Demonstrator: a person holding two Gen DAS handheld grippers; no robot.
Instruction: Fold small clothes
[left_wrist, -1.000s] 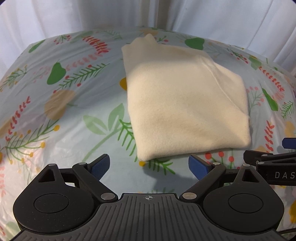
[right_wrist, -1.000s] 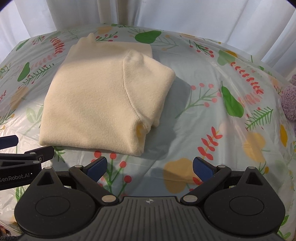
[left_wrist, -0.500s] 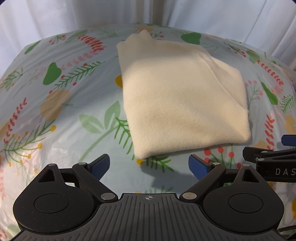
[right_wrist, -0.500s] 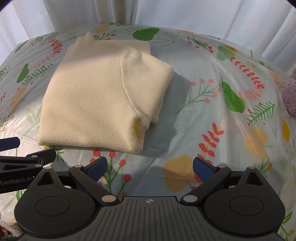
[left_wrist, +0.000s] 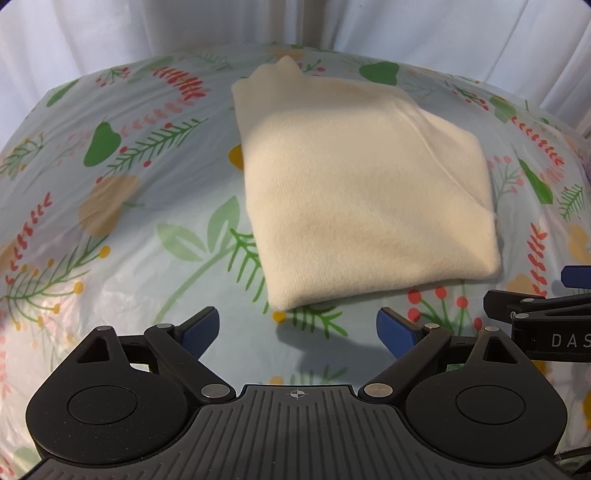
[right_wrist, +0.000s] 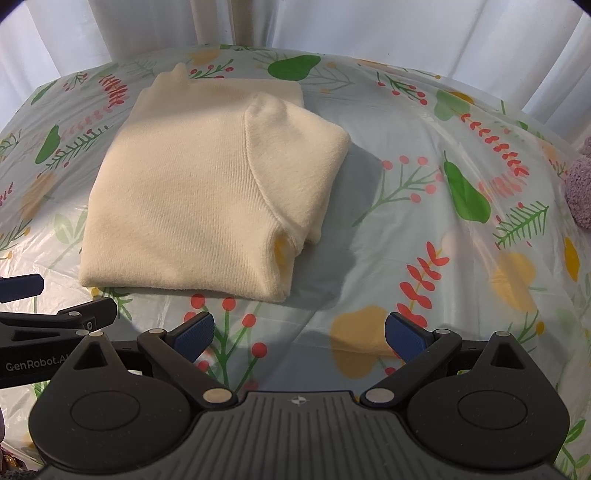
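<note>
You're hovering both grippers, left gripper (left_wrist: 297, 326) and right gripper (right_wrist: 299, 332), fingers spread empty, near the folded cream sweater (left_wrist: 365, 206); keep clear, don't snag.

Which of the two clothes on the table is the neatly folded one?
The cream sweater, lying flat as a tidy rectangle in the middle of the flowered tablecloth. The purple fuzzy thing at the right edge is mostly out of view.

Each camera sits just behind its own claw and looks forward and down over the surface (left_wrist: 122, 229) toward the white curtain (right_wrist: 332, 22) at the far side. Both sit low and near. The left view sees the folded cream sweater (left_wrist: 362, 206) from its near left, the right view (right_wrist: 207, 199) from its near right. Each view catches the other claw at its edge.
</note>
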